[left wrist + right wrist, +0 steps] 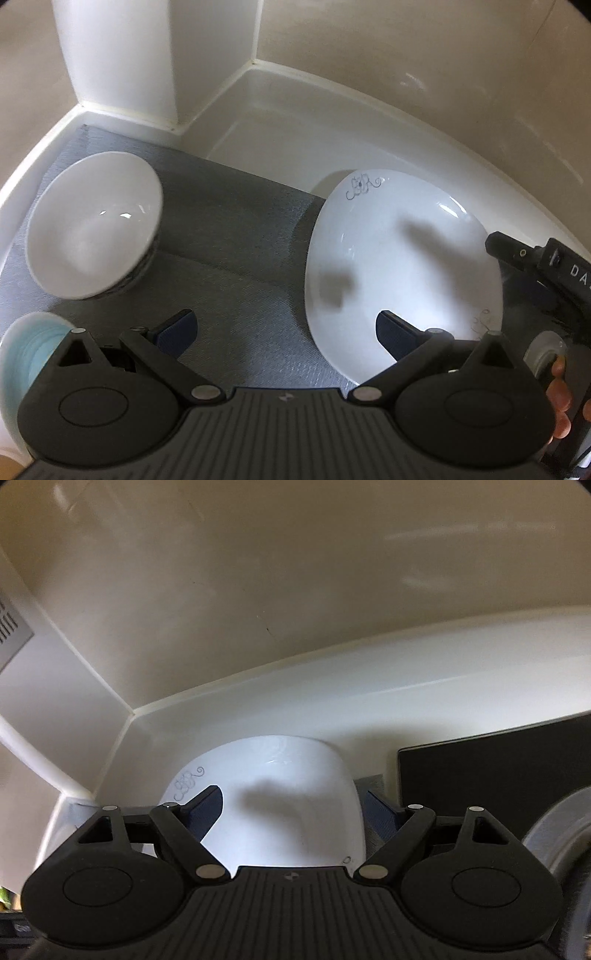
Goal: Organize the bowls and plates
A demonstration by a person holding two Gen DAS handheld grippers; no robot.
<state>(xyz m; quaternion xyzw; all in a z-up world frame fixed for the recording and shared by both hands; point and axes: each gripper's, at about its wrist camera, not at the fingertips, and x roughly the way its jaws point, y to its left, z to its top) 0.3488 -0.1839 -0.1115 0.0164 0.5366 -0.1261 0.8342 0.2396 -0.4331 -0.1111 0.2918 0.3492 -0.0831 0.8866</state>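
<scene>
While the left gripper (286, 326) hung over the grey mat (236, 236), its fingers were spread wide and held nothing. The left fingertip (177, 326) sat over bare mat, and the right one (395, 334) overlapped the near edge of the plate (402, 266). In the left wrist view, that white plate lay at 3 o'clock, partly on the mat and partly on the white surface (280, 133) beyond it; a thin scroll pattern (362, 184) marked its far rim. A white bowl (92, 225) stood on the mat at 10 o'clock, well apart from the plate. A pale blue dish (37, 347) showed at 8 o'clock, half hidden behind the gripper body. At the right edge of the same view, the right gripper's black body (546, 266) reached in just beside the plate's rim, with a few fingers of the hand (559, 402) visible below it.

In the right wrist view, the right gripper (291, 806) was also wide apart and held nothing. The plate (280, 805) lay between its fingertips, whether touching either one I could not tell. A black panel (491, 768) lay on the surface at 3 o'clock, and a grey round rim (561, 823) cut in at 4 o'clock. Cream walls (295, 590) closed off the back.
</scene>
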